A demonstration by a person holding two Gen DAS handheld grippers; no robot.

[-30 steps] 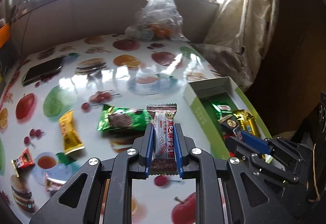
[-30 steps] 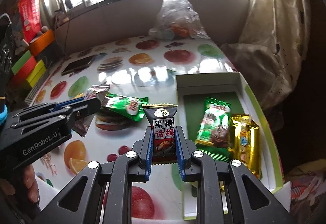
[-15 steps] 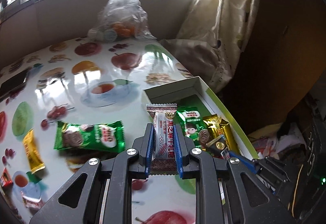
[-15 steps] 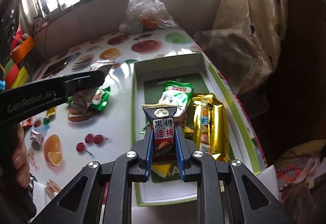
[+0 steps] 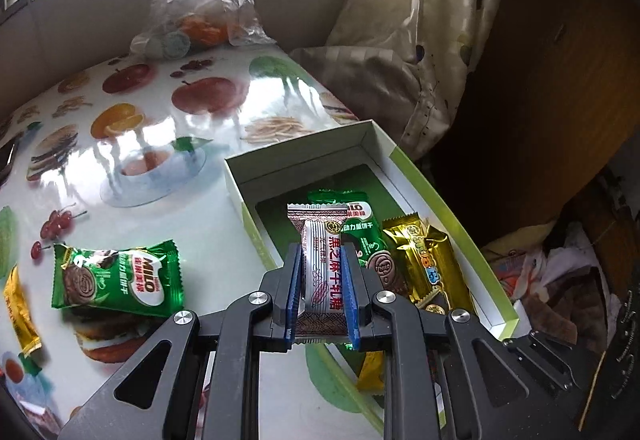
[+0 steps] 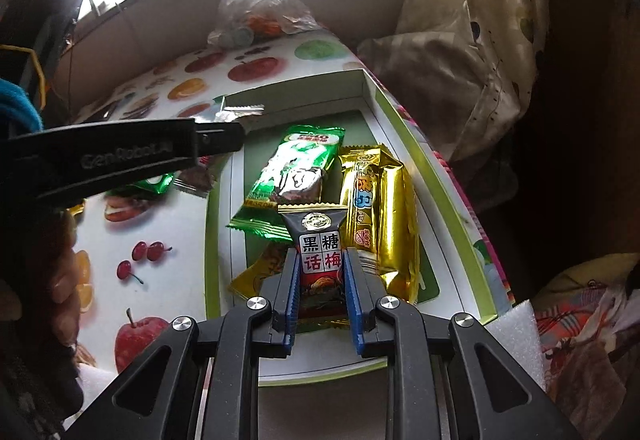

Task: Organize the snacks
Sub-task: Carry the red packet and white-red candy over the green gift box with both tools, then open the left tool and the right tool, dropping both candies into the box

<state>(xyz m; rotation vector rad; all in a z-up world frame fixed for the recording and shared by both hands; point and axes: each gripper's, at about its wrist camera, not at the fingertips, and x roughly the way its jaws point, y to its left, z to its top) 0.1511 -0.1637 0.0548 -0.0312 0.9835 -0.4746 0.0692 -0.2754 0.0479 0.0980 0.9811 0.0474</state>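
The glossy white tabletop (image 5: 224,240) carries printed apples, oranges, cherries and burgers; a shallow cardboard box (image 6: 472,252) is lime-green outside, white inside with a dark green floor; a crinkly foil snack packet (image 6: 380,215) is gold; the cream curtain (image 5: 432,23) has dark spots

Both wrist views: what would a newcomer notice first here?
Each pair of tongs grips a snack above the green-rimmed box: the left tongs hold a white candy wrapper, the right tongs a black plum candy. A shiny gold packet lies inside the box.
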